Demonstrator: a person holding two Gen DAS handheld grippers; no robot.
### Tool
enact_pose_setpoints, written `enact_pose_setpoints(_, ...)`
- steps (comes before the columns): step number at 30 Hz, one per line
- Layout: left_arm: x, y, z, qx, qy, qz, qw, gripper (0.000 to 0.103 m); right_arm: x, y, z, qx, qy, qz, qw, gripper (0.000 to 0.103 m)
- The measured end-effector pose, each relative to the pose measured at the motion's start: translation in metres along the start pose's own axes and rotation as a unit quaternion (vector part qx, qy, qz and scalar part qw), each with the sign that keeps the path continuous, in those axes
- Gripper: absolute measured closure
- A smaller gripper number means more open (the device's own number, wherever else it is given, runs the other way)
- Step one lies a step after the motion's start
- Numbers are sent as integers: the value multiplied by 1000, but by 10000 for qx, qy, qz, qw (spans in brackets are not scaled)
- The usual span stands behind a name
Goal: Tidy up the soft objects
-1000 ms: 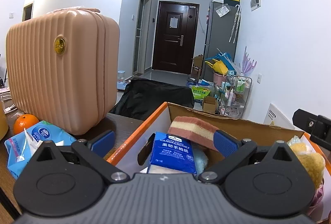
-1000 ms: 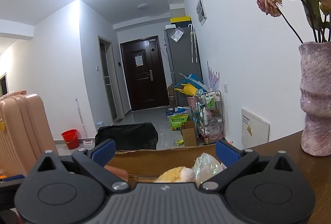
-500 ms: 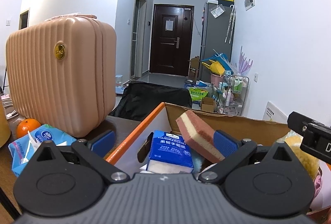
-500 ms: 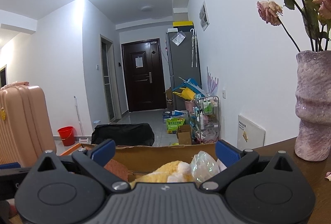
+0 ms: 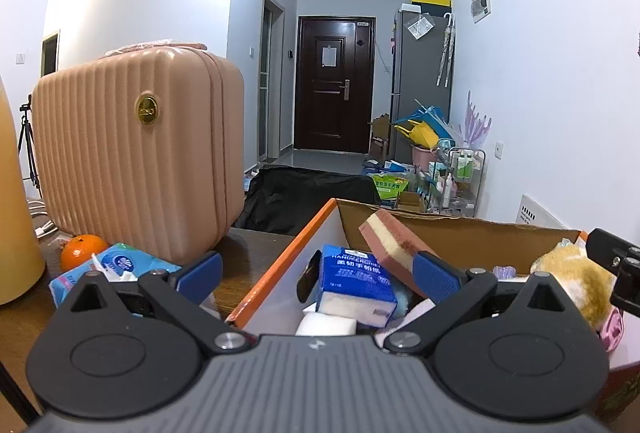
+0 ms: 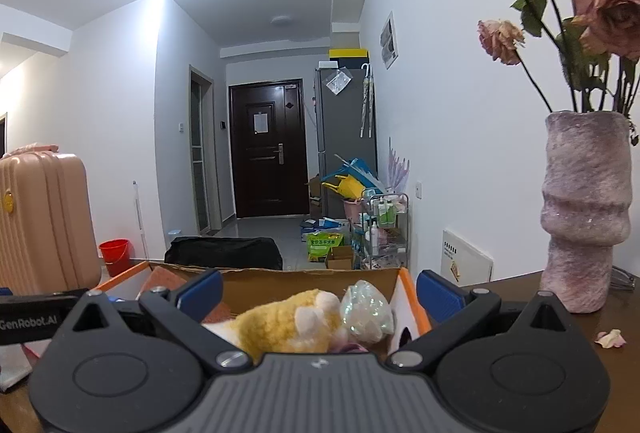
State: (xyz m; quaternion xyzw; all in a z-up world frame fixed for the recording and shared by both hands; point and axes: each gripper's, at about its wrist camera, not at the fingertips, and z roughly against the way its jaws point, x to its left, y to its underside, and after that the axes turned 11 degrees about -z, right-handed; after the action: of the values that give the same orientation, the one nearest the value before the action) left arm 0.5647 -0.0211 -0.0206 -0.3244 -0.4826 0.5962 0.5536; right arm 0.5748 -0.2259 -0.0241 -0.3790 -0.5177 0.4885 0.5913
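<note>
An orange-rimmed cardboard box (image 5: pixel 282 258) holds a blue tissue pack (image 5: pixel 352 279), a brown-and-yellow sponge (image 5: pixel 394 238) leaning on the far wall, and a yellow plush toy (image 5: pixel 572 273). My left gripper (image 5: pixel 318 271) hovers open over the box's near left corner, nothing between its fingers. In the right wrist view the plush toy (image 6: pixel 288 325) and a clear plastic bag (image 6: pixel 366 309) lie in the box (image 6: pixel 308 275) just ahead of my open, empty right gripper (image 6: pixel 319 293). The sponge (image 6: pixel 160 279) shows at the box's left.
A pink suitcase (image 5: pixel 136 153) stands left of the box, with a blue wipes pack (image 5: pixel 116 267) and an orange (image 5: pixel 82 249) in front of it. A pink vase (image 6: pixel 584 213) of dried roses stands on the table at right, a fallen petal (image 6: pixel 610 338) beside it.
The sponge has tipped from lying flat by my left gripper's right finger to leaning against the box's far wall. Both grippers have drawn back slightly and stayed open.
</note>
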Motion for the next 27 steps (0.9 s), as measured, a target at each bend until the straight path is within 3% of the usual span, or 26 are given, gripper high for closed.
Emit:
enact_pose_setpoints(14,17,17,39,59,25,-73,10000,0,-10,9,49,-16,98,-18,9999,0)
enact_pose_setpoints(27,35,40,106,-33,105,-224,9997,0,-22,17,123,11,124,-99,9999,0)
